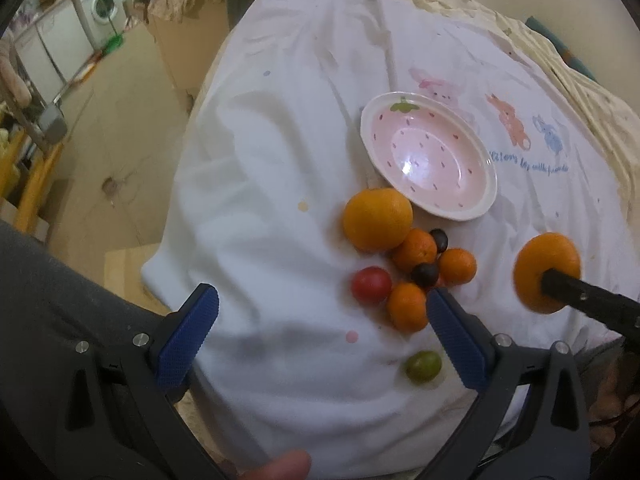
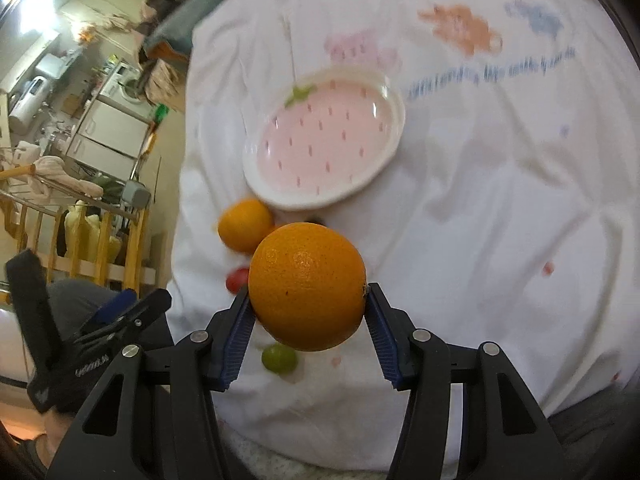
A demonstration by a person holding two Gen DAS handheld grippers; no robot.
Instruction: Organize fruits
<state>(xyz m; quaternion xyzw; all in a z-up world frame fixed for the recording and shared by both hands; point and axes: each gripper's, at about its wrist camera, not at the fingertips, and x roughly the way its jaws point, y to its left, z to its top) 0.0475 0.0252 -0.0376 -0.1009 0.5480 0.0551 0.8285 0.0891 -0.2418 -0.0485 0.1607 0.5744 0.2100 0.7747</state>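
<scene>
My right gripper [image 2: 307, 300] is shut on a large orange [image 2: 307, 286] and holds it above the white cloth, short of the pink strawberry plate [image 2: 324, 140]. In the left wrist view the held orange [image 1: 546, 270] hangs at the right, with the plate [image 1: 430, 160] empty beyond. A second large orange [image 1: 377, 219] lies by the plate's near rim, with three small oranges [image 1: 416, 250], two dark fruits [image 1: 425, 274], a red fruit [image 1: 371, 284] and a green fruit [image 1: 423, 367] around it. My left gripper [image 1: 322, 312] is open and empty, just left of the cluster.
The white printed cloth [image 1: 280, 160] covers the table and drops off at its left edge to the floor. A washing machine [image 1: 102, 8] and cabinets stand far left. A wooden rail [image 2: 100, 224] is at the left in the right wrist view.
</scene>
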